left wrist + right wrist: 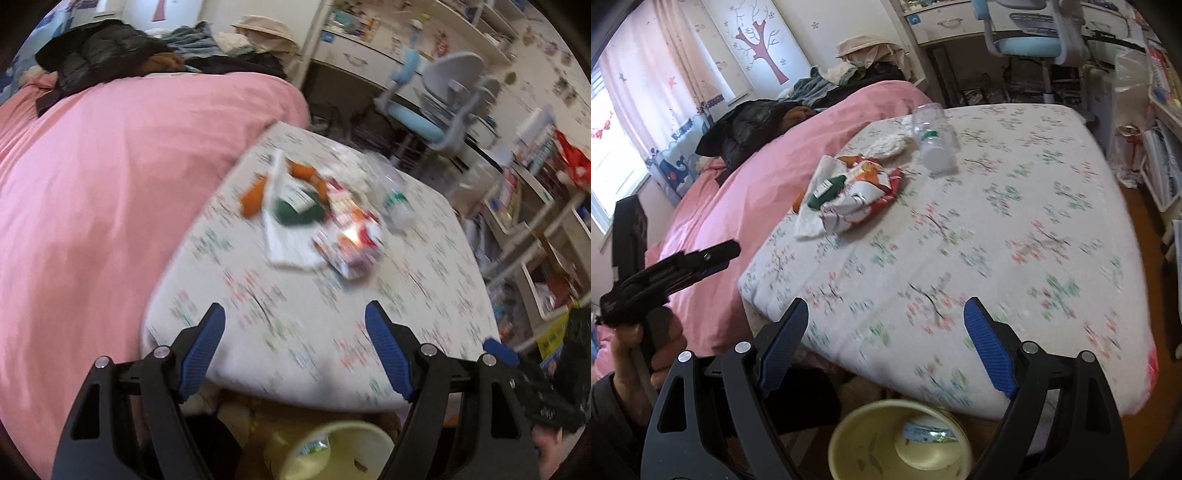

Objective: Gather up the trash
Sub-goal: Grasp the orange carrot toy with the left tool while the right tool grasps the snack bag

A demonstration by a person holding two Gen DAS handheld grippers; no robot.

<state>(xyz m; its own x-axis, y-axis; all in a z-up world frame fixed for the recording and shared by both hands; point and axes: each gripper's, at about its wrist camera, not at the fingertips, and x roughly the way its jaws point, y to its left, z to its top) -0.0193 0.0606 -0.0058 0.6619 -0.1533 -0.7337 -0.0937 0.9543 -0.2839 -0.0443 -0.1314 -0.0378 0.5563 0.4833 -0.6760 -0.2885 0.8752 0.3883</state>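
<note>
A heap of trash lies on the flowered cloth [424, 295]: orange peel [255, 195], white paper [288, 243], a green scrap [295, 214] and a red snack wrapper [354, 240]. A clear plastic bottle [395, 199] lies beside it. My left gripper [295, 317] hovers open over the near edge, well short of the heap. My right gripper [886, 310] is open too, nothing between its fingers. From the right wrist the heap [849, 192] and bottle [934, 136] sit at the far side. A pale yellow bin [901, 439] below the near edge holds a wrapper [927, 432].
A pink bedspread [110, 184] with dark clothes [99, 55] borders the cloth on the left. A blue chair [424, 122] and desk stand behind, shelves [535, 229] to the right. A hand [646, 350] holds the left gripper at the left edge.
</note>
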